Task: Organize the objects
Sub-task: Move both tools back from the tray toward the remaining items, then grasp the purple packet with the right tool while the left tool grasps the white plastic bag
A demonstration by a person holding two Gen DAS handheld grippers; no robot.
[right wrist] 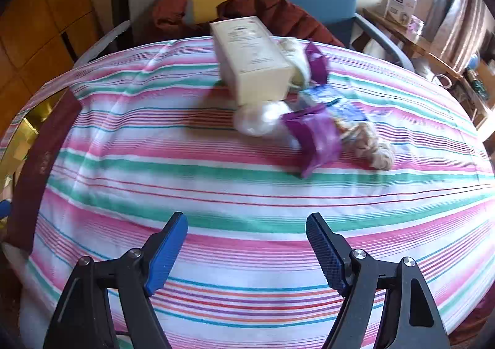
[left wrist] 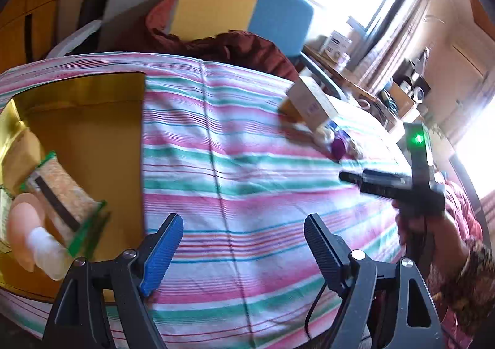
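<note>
gold box [left wrist: 92, 120] cut off left, packet [left wrist: 62, 194] motion-blurred

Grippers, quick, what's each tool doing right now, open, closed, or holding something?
Left tool: open, nothing between its jaws, above the striped cloth.
Right tool: open, holding nothing.

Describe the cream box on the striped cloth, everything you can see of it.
The box is a long rectangular carton, pale cream, apparently cardboard, closed, with small printed text and a dark logo on its top face and a red mark near the far end. It lies on its side on the cloth, angled away from the camera, at the far side. A white bag touches its near end and purple wrappers crowd its right side. Neither tongs touches it.
</note>
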